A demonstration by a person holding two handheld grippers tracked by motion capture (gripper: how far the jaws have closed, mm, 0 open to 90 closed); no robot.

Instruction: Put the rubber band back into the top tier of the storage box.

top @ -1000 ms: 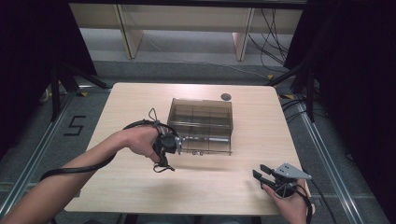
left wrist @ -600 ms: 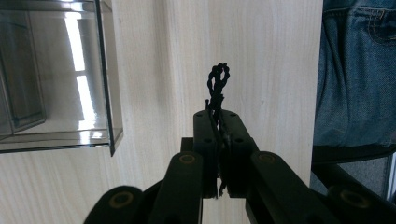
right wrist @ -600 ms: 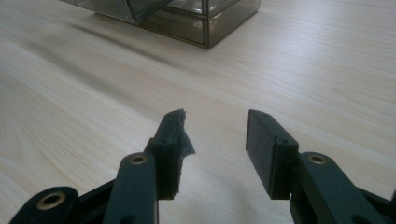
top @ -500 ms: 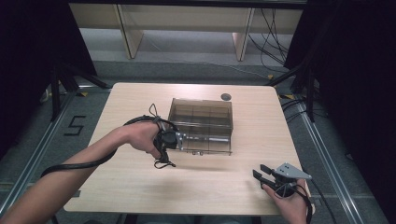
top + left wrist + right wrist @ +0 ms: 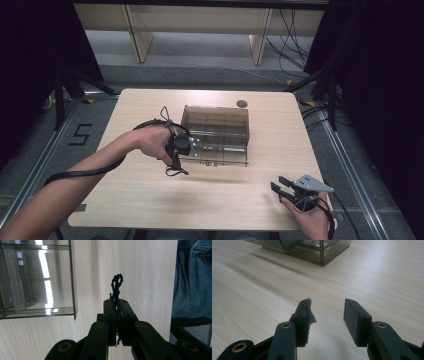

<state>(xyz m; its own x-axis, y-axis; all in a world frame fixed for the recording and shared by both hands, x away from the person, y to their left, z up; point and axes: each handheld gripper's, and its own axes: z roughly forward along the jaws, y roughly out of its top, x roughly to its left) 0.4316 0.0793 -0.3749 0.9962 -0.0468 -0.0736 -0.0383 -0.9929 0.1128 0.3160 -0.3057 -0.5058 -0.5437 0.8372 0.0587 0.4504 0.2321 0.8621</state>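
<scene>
A black twisted cord [image 5: 116, 287] is seen clamped between the closed jaws of the left gripper [image 5: 116, 305] in the left gripper view, its braided loop standing out past the tips; from the high view the cord [image 5: 176, 170] is made out as a small dark tangle hanging under the left gripper [image 5: 176, 162], just beside the front left corner of one smoky transparent plastic box [image 5: 216, 135] divided into compartments. The right gripper [image 5: 327, 311] is shown released, its jaws apart over bare pale wood-grain bench [image 5: 262, 290], with nothing between them. A small round dark disc [image 5: 242, 104] is seen behind the box.
</scene>
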